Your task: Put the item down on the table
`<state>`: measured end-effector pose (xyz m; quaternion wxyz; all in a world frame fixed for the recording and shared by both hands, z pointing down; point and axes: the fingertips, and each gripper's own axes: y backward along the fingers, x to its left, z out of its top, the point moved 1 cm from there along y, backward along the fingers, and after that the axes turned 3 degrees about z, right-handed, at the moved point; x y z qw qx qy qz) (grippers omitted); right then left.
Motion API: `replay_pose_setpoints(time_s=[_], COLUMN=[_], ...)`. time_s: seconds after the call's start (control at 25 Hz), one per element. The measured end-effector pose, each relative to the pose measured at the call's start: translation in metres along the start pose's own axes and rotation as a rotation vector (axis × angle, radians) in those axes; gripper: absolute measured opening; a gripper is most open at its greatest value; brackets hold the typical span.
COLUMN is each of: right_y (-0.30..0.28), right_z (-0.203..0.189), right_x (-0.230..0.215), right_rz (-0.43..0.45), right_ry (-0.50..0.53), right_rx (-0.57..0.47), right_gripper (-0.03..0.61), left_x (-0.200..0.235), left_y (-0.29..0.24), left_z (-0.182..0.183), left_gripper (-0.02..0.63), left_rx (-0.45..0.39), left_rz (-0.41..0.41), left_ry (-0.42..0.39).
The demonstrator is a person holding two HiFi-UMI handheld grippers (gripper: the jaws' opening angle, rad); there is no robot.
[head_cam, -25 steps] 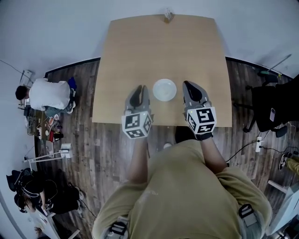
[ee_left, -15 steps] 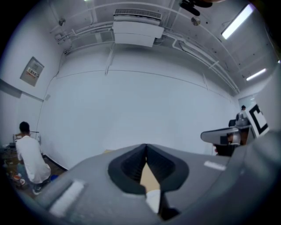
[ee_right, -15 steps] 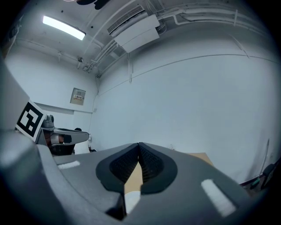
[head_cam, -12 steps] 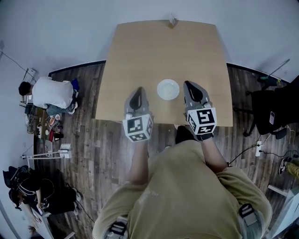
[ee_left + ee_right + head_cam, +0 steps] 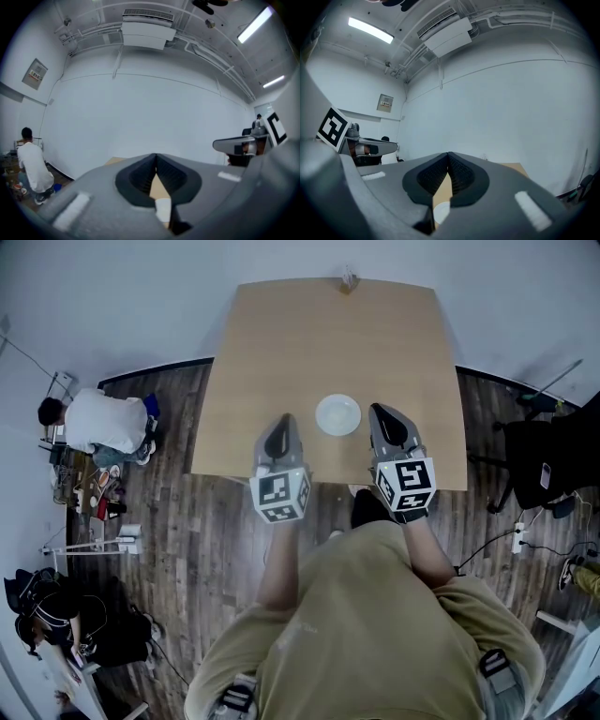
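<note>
A small white plate (image 5: pixel 337 414) lies on the wooden table (image 5: pixel 281 343), close to its near edge. My left gripper (image 5: pixel 282 422) hovers just left of the plate with its jaws closed tip to tip and nothing between them. My right gripper (image 5: pixel 379 411) hovers just right of the plate, also shut and empty. In the left gripper view the left gripper (image 5: pixel 155 157) is shut, and the plate (image 5: pixel 163 209) shows through the gap below the tips. The right gripper view likewise has the shut right gripper (image 5: pixel 448 155) above a sliver of the plate (image 5: pixel 440 213).
A small object (image 5: pixel 349 279) stands at the table's far edge. A person in a white shirt (image 5: pixel 98 423) crouches on the floor to the left. A dark chair (image 5: pixel 548 460) and cables lie to the right. A white wall is beyond the table.
The view has shifted slightly. My left gripper has drifted a little to the right, toward the plate. The plate and the right gripper have stayed put.
</note>
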<state>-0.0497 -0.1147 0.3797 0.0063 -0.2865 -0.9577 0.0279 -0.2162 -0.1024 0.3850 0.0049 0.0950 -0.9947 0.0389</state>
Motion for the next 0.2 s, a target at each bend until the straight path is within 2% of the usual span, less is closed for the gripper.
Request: replay_pose_setpoints(time_s=[0.2], right_y=[-0.008], right_z=[-0.005], right_x=[-0.010], right_rz=[0.003], right_ry=[-0.001], right_rx=[0.008], right_gripper=[0.006], left_x=[-0.004], left_y=[-0.015], left_z=[-0.004], left_gripper=[0.003], left_rx=[0.011], left_rz=[-0.006], left_ry=[0.001])
